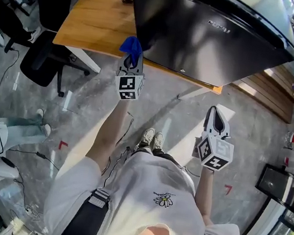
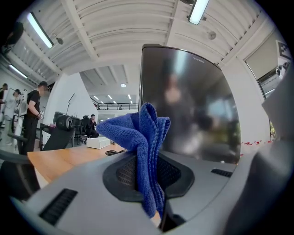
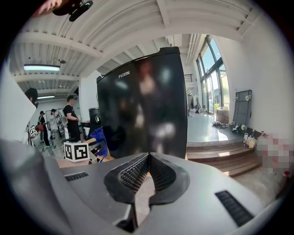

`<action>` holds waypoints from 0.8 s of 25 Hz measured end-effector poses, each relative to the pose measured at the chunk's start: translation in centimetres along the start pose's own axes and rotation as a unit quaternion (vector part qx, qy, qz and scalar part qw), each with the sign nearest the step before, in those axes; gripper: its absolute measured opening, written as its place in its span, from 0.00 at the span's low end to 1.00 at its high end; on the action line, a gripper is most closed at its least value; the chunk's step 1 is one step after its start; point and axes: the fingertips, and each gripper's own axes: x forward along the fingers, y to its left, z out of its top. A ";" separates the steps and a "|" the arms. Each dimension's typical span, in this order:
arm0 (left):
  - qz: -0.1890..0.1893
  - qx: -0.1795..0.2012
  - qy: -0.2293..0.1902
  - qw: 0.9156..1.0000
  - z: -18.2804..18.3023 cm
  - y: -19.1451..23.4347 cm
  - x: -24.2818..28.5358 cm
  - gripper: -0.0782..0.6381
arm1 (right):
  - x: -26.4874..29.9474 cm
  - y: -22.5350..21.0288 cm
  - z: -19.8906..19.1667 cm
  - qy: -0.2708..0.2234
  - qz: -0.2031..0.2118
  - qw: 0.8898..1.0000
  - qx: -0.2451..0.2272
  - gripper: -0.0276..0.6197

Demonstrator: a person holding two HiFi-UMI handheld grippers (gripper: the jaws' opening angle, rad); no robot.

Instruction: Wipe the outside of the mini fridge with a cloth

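Left hand-held gripper (image 1: 132, 60) clamps folded nubbly blue cloth (image 2: 138, 133) nr glossy black fridge (image 2: 193, 101).

**Three Views on One Fridge Door**

The head view looks steeply down from above the person (image 1: 145, 206) onto the tabletop (image 1: 95, 20), floor (image 1: 82, 116) and mini fridge (image 1: 202, 30). The left claw (image 2: 147, 156) view looks along its jaws, close to the fridge door. The right claw (image 3: 149, 156) view faces that door from farther back. All three share the fridge and the blue cloth (image 1: 131, 45).
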 end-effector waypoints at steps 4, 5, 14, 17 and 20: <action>-0.008 -0.008 0.001 1.000 -0.3 -1.2 -0.3 0.19 | -0.2 0.1 -0.4 -0.003 -0.002 1.000 0.005 0.06; -0.015 -0.005 0.002 1.000 -0.3 -1.8 -0.4 0.19 | -0.3 0.1 -0.3 -0.004 -0.002 1.000 0.006 0.06; -0.068 -0.009 -0.005 0.998 0.5 -7.5 -0.6 0.19 | -1.1 -0.5 -0.3 -0.007 -0.009 1.000 0.010 0.06; -0.101 0.001 -0.005 0.995 0.7 -10.6 -0.5 0.19 | -1.5 -1.2 -0.8 -0.003 -0.010 1.000 0.016 0.06; -0.123 0.002 -0.006 0.992 0.8 -13.1 -0.7 0.19 | -2.2 -2.0 -1.1 -0.002 -0.019 1.000 0.020 0.06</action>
